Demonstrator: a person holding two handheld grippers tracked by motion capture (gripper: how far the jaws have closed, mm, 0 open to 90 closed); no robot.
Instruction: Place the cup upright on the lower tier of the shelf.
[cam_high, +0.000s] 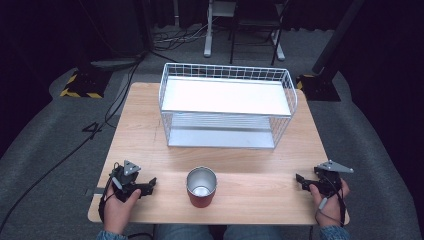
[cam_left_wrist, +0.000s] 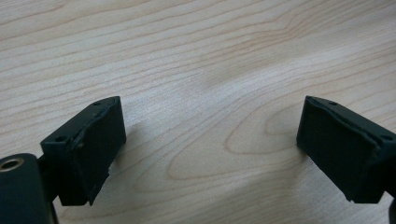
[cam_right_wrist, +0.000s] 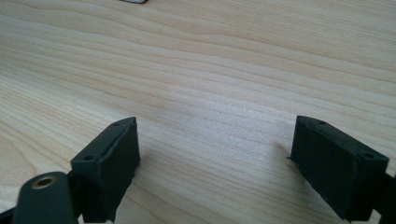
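High view: we log a red cup with a bare metal inside, upright at the bench's near edge, between the left gripper and right gripper; a white wire basket stands behind.

Left gripper view: fingers released, wood grain between them.

Right gripper view: fingers likewise spread, holding nothing.

Risk, as we judge it: a sideways nudge tips the cup off the near edge. No readable writing.
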